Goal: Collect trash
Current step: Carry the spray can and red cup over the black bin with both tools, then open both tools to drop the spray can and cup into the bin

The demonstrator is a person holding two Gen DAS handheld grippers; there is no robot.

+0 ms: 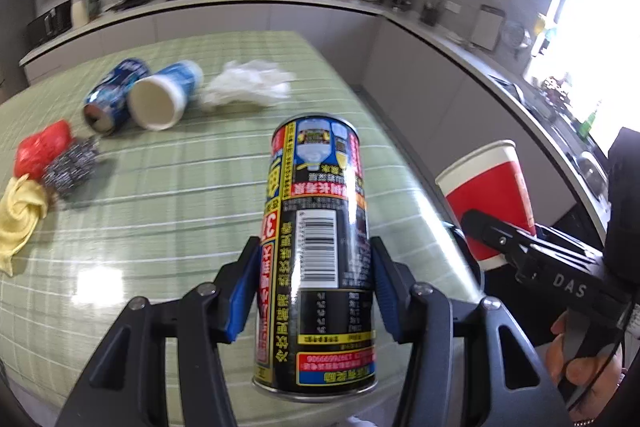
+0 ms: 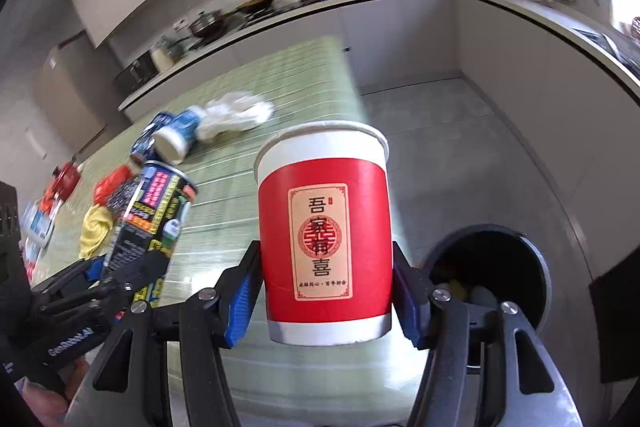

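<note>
My left gripper (image 1: 314,291) is shut on a black can (image 1: 320,247) with yellow and red print, held upright above the green table (image 1: 180,227). The same can (image 2: 148,215) shows at the left of the right wrist view. My right gripper (image 2: 326,291) is shut on a red and white paper cup (image 2: 326,227), upright, mouth up; this cup (image 1: 490,195) appears at the right of the left wrist view, past the table's edge. A dark round trash bin (image 2: 492,267) stands on the floor below and right of the cup, with some items inside.
On the table lie a blue can (image 1: 116,91), a blue and white cup on its side (image 1: 166,93), crumpled white tissue (image 1: 252,83), a red wrapper (image 1: 42,147), a steel scourer (image 1: 72,167) and a yellow cloth (image 1: 18,215). A kitchen counter (image 1: 280,3) runs behind.
</note>
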